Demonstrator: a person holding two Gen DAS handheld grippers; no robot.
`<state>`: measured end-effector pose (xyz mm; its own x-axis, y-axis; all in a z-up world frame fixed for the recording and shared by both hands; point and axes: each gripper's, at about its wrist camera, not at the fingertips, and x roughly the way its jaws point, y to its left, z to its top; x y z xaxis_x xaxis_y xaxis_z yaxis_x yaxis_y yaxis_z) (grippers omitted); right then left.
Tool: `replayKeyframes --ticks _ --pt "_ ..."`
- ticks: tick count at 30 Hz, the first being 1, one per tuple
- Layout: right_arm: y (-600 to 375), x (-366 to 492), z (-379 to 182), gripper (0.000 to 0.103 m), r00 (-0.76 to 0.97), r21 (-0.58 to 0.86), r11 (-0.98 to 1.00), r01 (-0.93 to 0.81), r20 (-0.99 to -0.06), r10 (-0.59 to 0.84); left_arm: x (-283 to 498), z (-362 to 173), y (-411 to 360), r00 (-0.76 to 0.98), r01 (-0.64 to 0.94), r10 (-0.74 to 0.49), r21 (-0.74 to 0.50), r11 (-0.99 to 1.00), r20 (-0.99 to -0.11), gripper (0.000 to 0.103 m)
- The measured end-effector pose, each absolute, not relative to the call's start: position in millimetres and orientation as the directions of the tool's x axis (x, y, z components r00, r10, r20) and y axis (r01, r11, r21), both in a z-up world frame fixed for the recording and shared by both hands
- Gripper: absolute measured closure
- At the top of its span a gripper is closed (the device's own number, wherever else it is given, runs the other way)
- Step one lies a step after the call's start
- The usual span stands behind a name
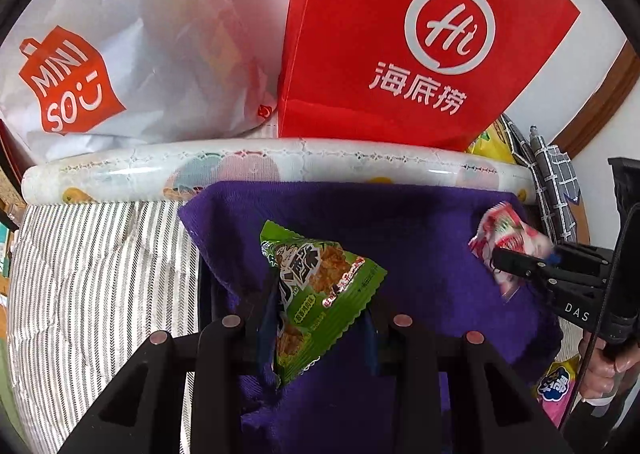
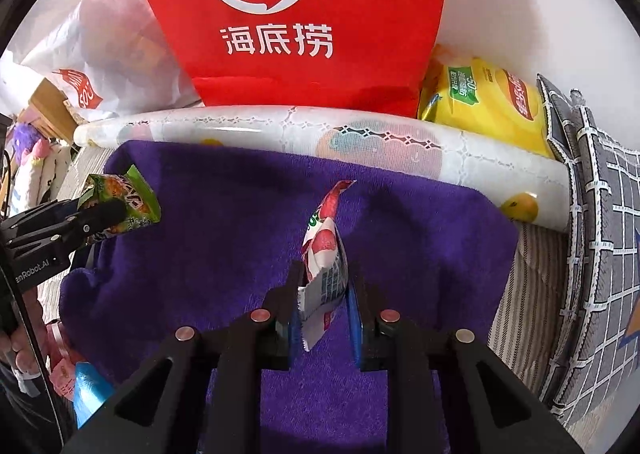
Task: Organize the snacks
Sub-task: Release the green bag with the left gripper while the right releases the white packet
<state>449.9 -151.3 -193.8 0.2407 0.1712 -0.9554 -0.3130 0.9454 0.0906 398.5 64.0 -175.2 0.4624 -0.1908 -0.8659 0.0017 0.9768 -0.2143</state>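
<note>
The red bag [image 2: 304, 14] is cut off by the top edge. It half hides the yellow packet [image 2: 488, 102] behind it. At the purple towel's [image 2: 240, 214] lower left corner, a pink packet [image 2: 60, 370] and a blue packet [image 2: 90, 390] show only partly.

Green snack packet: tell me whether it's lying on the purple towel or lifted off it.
Lifted. The left claw pinches the green snack packet, holding it above the purple towel.

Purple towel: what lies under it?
The purple terry towel covers grey-striped fabric, visible beyond its edges. Pink and blue packets poke out at one corner. What lies beneath its middle is hidden.
</note>
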Motion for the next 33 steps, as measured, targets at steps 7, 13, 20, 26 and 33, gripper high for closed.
replayKeyframes --ticks 7,13,20,26,33 --pt "-158 448 -180 0.055 0.287 0.081 0.955 -0.286 -0.944 0.166 398 -180 63 0.455 0.003 -0.202 -0.226 0.974 -0.867 0.07" --pt "-158 442 -169 0.046 0.323 0.073 0.949 -0.307 -0.93 0.176 397 -184 58 0.442 0.012 -0.197 -0.214 0.977 -0.875 0.069" --pt "-150 441 -169 0.046 0.316 0.074 0.948 -0.31 -0.932 0.176 395 -183 52 0.436 0.035 -0.196 -0.201 0.979 -0.878 0.069" --pt "-152 438 -164 0.046 0.33 0.08 0.948 -0.309 -0.926 0.186 392 -175 43 0.459 0.075 -0.208 -0.196 0.978 -0.864 0.045" --pt "-157 435 -156 0.046 0.357 0.088 0.949 -0.302 -0.913 0.198 388 -170 41 0.478 0.079 -0.195 -0.179 0.981 -0.857 0.043"
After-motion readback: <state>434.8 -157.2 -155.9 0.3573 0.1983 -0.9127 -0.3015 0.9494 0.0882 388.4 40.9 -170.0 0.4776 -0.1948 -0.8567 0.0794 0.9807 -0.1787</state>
